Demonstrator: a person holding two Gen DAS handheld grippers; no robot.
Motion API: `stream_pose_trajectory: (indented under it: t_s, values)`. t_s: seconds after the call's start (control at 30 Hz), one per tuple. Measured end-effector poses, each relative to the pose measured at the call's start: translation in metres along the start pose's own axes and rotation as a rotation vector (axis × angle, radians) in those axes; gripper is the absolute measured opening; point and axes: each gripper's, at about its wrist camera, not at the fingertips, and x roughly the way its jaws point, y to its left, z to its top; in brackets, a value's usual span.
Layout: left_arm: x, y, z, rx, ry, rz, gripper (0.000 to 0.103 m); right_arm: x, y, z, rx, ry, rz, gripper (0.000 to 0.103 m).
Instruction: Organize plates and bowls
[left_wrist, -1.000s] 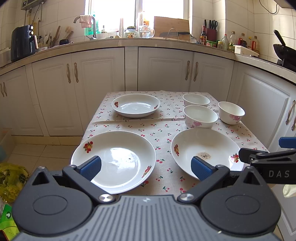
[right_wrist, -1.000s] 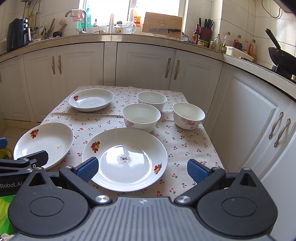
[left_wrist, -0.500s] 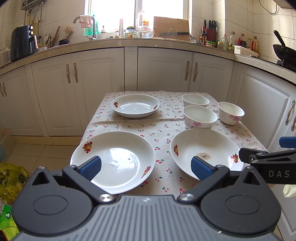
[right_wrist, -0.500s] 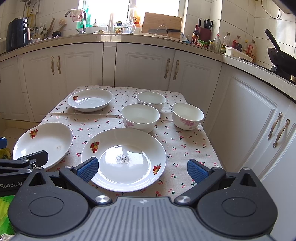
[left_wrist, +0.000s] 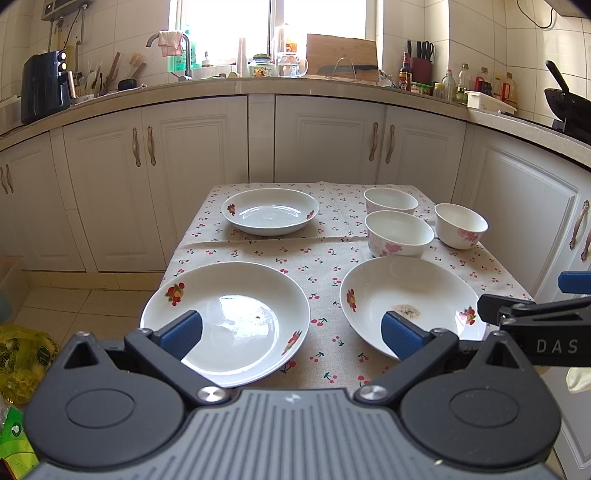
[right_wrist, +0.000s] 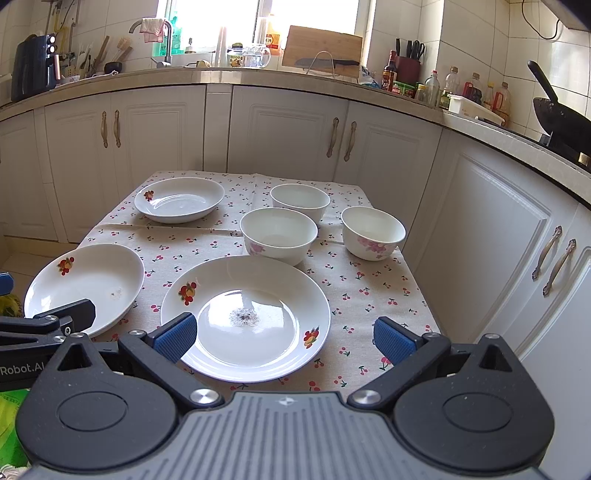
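Both grippers hover at the near edge of the table (left_wrist: 258, 245), jaws spread wide and holding nothing. The left gripper (left_wrist: 291, 334) looks over the near-left plate (left_wrist: 225, 321), its left blue pad (left_wrist: 181, 332) in front of that plate's near rim and its right pad (left_wrist: 400, 334) in front of the near-right plate (left_wrist: 406, 291). In this view the right gripper's black finger enters at the right edge, printed "DAS".

The right gripper (right_wrist: 282, 338) faces the near-right plate (right_wrist: 245, 314), whose centre carries a small grey smudge. Its left pad (right_wrist: 173, 334) overlaps the plate's near-left rim; its right pad (right_wrist: 393, 339) hangs over bare cloth. At the left edge of this view, the left gripper's finger reads "Robot.AI", cut off by the frame.

A third, deeper plate (right_wrist: 179, 199) sits at the far left. Three bowls stand on the far right: back bowl (right_wrist: 300, 201), middle bowl (right_wrist: 279, 234) just behind the near-right plate, and right bowl (right_wrist: 373, 232) apart by the table's edge. Plates bear fruit prints, two of the bowls pink flowers. The cherry-print cloth (right_wrist: 218, 245) covers the table.
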Motion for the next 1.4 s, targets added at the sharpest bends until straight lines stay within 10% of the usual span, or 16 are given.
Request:
stream_pose_trajectory:
  t_s: [1.4]
  values:
    - [0.020, 0.018, 0.007, 0.011, -0.010, -0.050, 0.102, 0.018, 0.011, 0.020, -0.066, 0.008, 0.046, 0.103]
